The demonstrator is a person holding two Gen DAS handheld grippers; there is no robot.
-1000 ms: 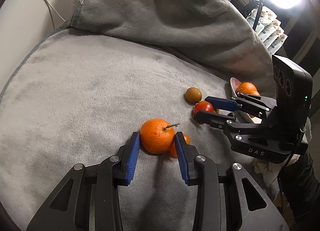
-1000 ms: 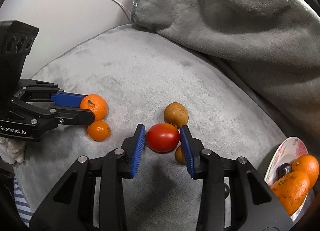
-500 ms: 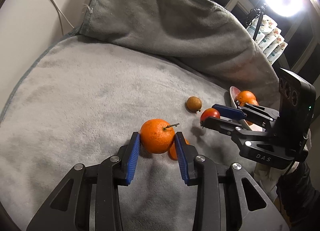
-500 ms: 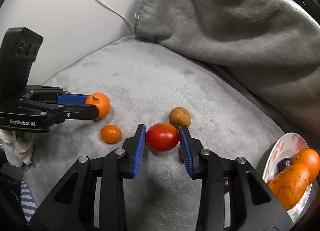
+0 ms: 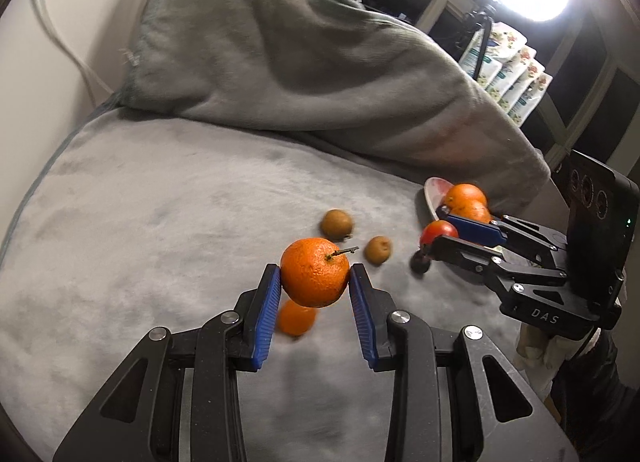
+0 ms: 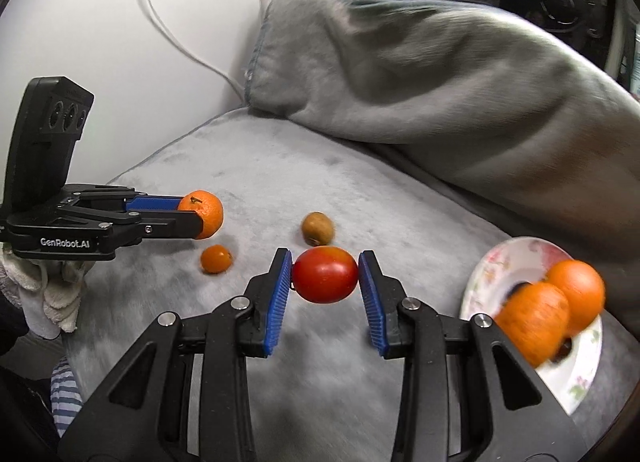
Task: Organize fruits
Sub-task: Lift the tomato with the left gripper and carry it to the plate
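My left gripper (image 5: pixel 314 288) is shut on a large orange with a stem (image 5: pixel 315 277) and holds it above the grey blanket; it also shows in the right wrist view (image 6: pixel 202 213). My right gripper (image 6: pixel 325 276) is shut on a red tomato (image 6: pixel 326 274), lifted, near a floral plate (image 6: pixel 496 266) that holds two oranges (image 6: pixel 556 310) and a dark fruit. A small orange (image 5: pixel 295 318) lies on the blanket below the left gripper. Two brown kiwis (image 5: pixel 337 223) (image 5: pixel 378 249) lie between the grippers.
A dark small fruit (image 5: pixel 420 262) lies on the blanket under the right gripper's fingers. A bunched grey blanket (image 5: pixel 300 61) rises behind. A white wall with cables (image 6: pixel 140 21) is at the left. The plate (image 5: pixel 430 195) sits at the blanket's right edge.
Both grippers have lifted their fruit off the blanket. The right gripper has carried the tomato right, toward the plate. A second kiwi and a dark fruit now show.
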